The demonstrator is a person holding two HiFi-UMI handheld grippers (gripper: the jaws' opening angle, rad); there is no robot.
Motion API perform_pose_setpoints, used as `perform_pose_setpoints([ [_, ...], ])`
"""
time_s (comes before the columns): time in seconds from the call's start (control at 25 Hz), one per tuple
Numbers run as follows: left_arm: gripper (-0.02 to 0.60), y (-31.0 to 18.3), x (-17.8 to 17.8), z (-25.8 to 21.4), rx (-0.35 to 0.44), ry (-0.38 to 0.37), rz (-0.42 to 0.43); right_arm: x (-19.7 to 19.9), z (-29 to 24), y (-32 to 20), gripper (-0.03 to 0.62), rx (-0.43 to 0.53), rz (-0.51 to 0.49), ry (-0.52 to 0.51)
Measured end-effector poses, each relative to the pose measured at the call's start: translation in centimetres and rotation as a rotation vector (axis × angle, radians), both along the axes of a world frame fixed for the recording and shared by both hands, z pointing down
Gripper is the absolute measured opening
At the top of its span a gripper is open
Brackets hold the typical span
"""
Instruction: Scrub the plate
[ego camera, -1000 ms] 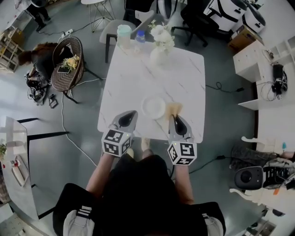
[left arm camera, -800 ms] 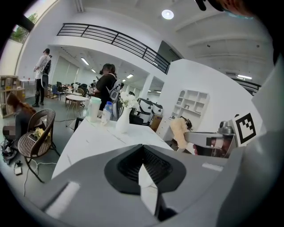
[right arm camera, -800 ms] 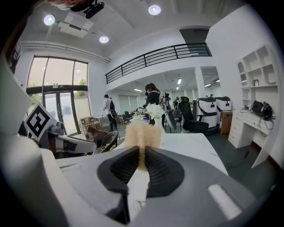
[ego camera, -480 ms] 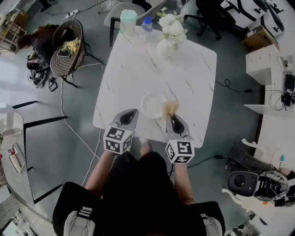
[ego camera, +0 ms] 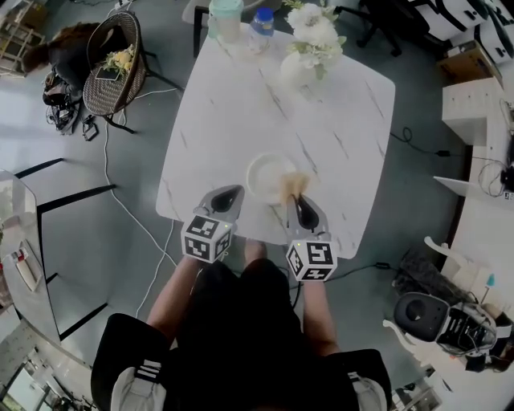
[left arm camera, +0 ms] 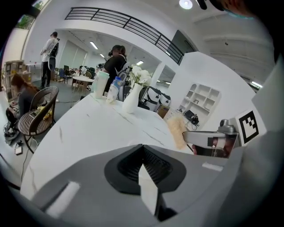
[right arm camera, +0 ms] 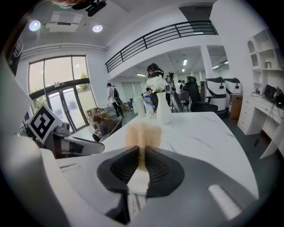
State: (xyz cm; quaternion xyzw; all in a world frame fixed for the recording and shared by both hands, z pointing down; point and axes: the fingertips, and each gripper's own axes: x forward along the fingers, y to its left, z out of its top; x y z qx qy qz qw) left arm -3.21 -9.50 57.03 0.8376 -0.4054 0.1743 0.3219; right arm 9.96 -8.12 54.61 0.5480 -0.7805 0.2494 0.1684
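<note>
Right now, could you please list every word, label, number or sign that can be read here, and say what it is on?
No text is readable in any view.
The left marker cube on the left hand-held gripper: black-and-white square pattern, no letters.
The right marker cube on the right hand-held gripper: likewise.
The bottle: label too small to read.
The plate and tan scrubber: no print visible.

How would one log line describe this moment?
left gripper: shut, empty | right gripper: shut on scrubber | scrubber at plate edge | plate on table
</note>
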Motion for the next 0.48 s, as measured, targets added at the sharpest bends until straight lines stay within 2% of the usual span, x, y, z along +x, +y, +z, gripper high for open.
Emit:
perform_pose_setpoints([
  [0.16, 0.006, -0.4, 0.1, 2.2, -0.057, 0.002, -0.021, -0.3, 1.0, -0.9, 0.046, -0.015, -0.019, -0.002],
  [0.2, 0.023, -0.4, 0.2, 2.6, -0.076, 0.009, -0.020, -0.5, 1.2, -1.2, 0.046, -0.015, -0.027, 0.001],
  [0.24, 0.085, -0.4, 0.4, 3.1, -0.095, 0.018, -0.016, -0.7, 1.3, -1.6, 0.046, -0.013, -0.035, 0.003],
  [0.36, 0.170, -0.4, 1.1, 4.3, -0.141, 0.025, -0.004, -1.3, 1.5, -2.6, 0.046, -0.009, -0.054, 0.004],
  [0.48, 0.190, -0.6, 1.4, 5.8, -0.176, 0.009, -0.008, -1.9, 1.9, -3.7, 0.046, -0.009, -0.071, 0.006],
])
